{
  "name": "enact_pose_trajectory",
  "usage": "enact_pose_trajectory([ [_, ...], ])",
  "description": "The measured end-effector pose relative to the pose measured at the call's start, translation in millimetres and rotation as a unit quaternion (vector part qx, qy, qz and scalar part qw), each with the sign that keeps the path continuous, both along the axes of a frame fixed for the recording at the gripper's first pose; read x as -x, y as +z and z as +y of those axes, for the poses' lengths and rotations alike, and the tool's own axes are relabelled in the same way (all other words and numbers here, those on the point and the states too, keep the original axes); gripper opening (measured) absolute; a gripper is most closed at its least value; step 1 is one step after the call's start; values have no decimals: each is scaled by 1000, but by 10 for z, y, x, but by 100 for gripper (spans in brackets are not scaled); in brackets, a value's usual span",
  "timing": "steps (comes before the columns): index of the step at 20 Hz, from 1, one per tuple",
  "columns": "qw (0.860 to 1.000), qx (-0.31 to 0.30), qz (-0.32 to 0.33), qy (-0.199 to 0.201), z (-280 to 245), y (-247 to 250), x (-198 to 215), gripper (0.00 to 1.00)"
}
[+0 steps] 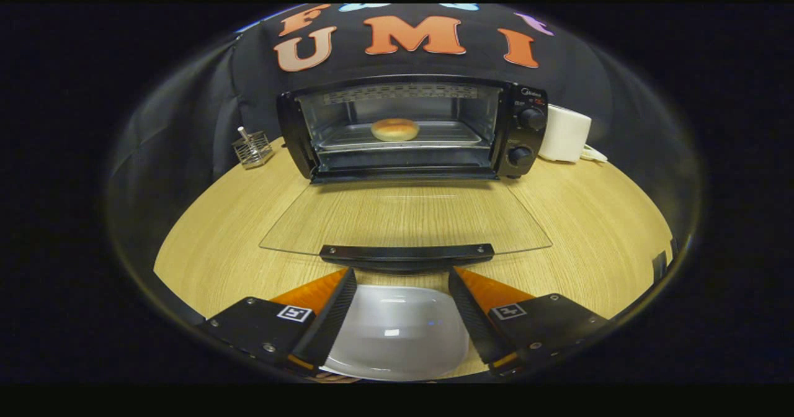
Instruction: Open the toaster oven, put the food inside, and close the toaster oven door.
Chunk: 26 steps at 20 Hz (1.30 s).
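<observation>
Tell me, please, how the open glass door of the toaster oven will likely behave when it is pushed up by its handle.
The glass door looks rigid and hinged at the toaster oven, so it should swing rather than bend. Its black handle, just ahead of the open tongs, gives a firm edge. Glass is probably fragile; push gently.

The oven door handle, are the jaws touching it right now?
Apart. The gripper view shows bare table between the open gripper and the door handle.

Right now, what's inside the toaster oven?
One bread roll sits on the tray inside the toaster oven, glass door folded down flat. The space under the tray is hidden. The gripper is open, just short of the door handle.
</observation>
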<state>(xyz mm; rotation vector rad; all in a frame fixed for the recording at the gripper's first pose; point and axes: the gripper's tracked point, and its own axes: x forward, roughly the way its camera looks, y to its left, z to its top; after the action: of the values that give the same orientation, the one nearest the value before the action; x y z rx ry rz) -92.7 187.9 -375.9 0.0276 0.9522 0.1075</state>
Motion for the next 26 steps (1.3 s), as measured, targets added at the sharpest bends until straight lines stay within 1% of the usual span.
enact_pose_trajectory([
  [3,1000,1,-6,3,-4,62,-15,89],
  [7,999,10,-34,7,-12,235,-98,89],
  [10,998,2,-55,9,-25,430,-185,89],
  [13,995,15,-101,21,-41,689,-414,88],
  [15,993,38,-113,25,-97,757,-527,86],
  [16,992,39,-121,26,-121,821,-596,87],
  [21,986,15,-165,14,-55,1083,-1079,88],
  [23,984,15,-178,11,-32,1150,-1291,88],
  [26,983,27,-180,5,-29,1120,-1581,88],
])
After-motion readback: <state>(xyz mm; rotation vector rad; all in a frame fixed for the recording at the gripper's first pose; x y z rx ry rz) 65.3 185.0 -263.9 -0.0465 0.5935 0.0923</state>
